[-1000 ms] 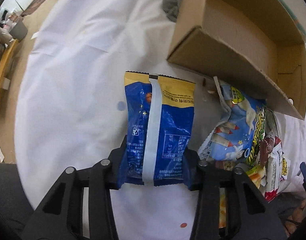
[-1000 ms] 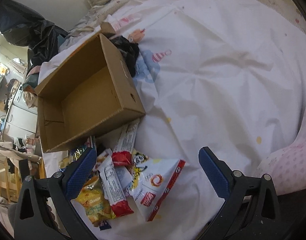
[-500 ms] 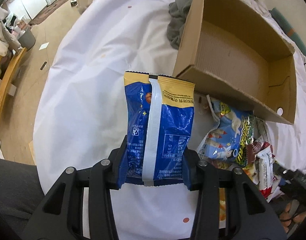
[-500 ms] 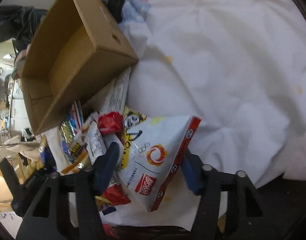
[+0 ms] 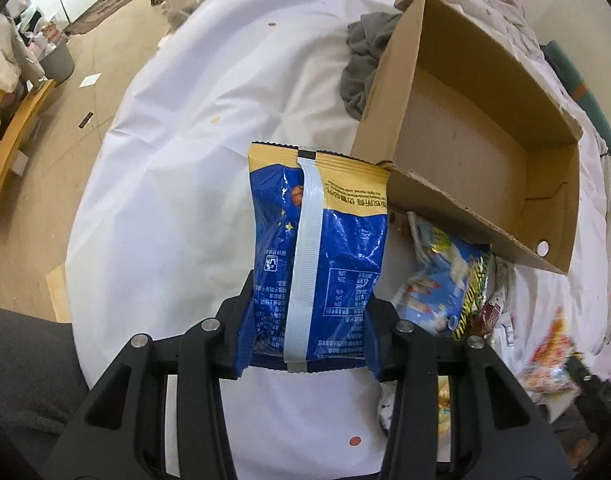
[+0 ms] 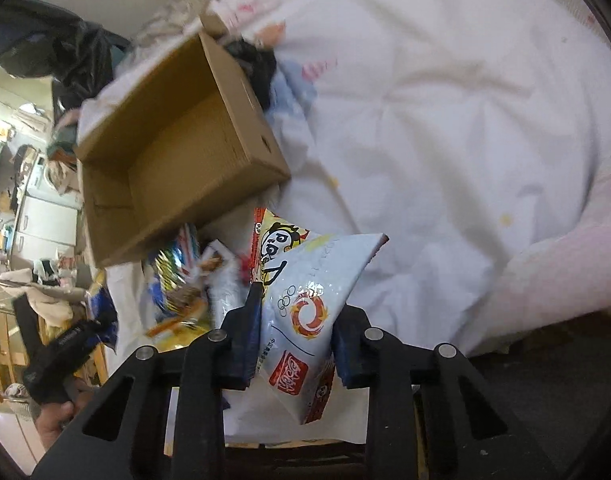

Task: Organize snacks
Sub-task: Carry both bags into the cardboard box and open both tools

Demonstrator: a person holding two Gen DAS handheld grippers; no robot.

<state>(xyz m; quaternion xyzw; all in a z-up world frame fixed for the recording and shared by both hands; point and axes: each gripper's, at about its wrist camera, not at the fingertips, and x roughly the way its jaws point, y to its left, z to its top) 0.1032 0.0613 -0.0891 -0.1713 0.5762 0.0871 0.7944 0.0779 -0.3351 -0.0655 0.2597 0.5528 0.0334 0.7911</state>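
Observation:
My left gripper (image 5: 309,332) is shut on a blue and yellow snack bag (image 5: 319,248), held above the white bedsheet, just left of the open cardboard box (image 5: 469,148). My right gripper (image 6: 297,332) is shut on a white and red snack bag (image 6: 309,292), lifted above the snack pile (image 6: 185,280). The box also shows in the right wrist view (image 6: 173,152), up and left of that bag, and looks empty. More snack packets (image 5: 453,292) lie on the sheet in front of the box. The left gripper shows at lower left of the right wrist view (image 6: 65,344).
A grey cloth (image 5: 365,64) lies behind the box on the white sheet (image 5: 185,200). Dark clothing (image 6: 257,64) lies by the box's far corner. A pink pillow (image 6: 565,272) sits at the right. The floor and wooden furniture (image 5: 9,128) lie beyond the bed's left edge.
My right gripper came down over the white and red bag, shut on it and lifted it. My left gripper, still holding the blue bag, rose and drew back from the box.

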